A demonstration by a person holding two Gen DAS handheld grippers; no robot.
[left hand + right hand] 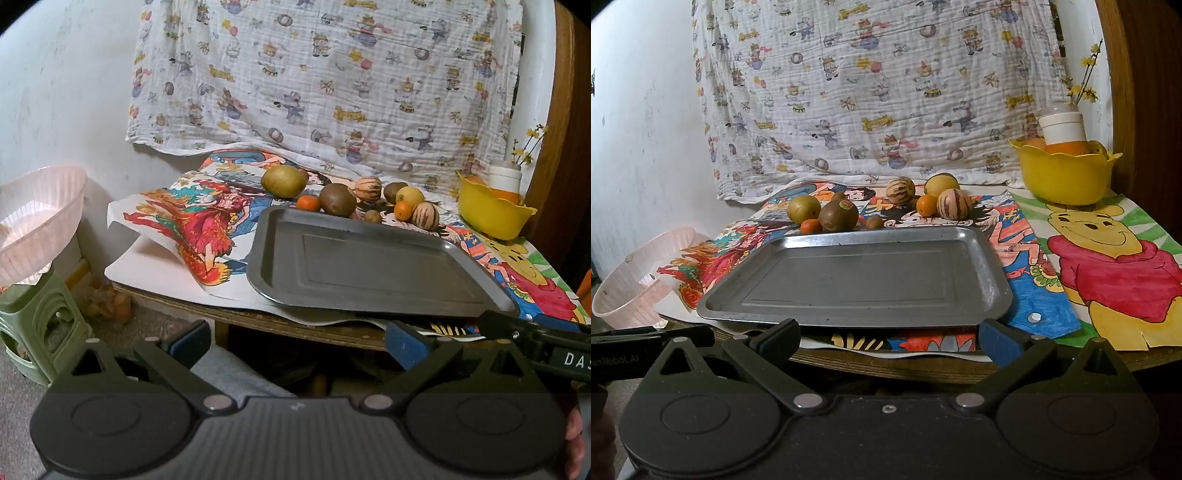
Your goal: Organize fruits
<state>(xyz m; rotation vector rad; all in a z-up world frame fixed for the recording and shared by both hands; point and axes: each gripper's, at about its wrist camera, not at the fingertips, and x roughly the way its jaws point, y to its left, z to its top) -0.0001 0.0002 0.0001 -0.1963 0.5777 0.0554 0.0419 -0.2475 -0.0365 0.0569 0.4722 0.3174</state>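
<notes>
A rectangular grey metal tray (857, 280) lies flat on the low wooden table (886, 365), on top of coloured cartoon drawings (1108, 273). Its long axis runs left to right across the right wrist view, one long edge facing the grippers; in the left wrist view the same tray (369, 266) slants, its far long edge running down toward the right.

The fruits sit in a loose row just beyond the tray's far edge, none on it: a large green-yellow round fruit (803, 209), a brown kiwi with a sticker (837, 216), a small orange citrus (811, 226), a small brown fruit (874, 222), two cream fruits with purple stripes (900, 190) (953, 204), another small orange (926, 205) and a yellow round fruit (942, 184).

The left gripper (297, 341) and the right gripper (888, 341) hover at the table's near edge, both with fingers spread wide and nothing between them.

A yellow scalloped plastic bowl (1065, 177) stands at the table's right rear, a pink slatted basket (631, 284) off to the left.
</notes>
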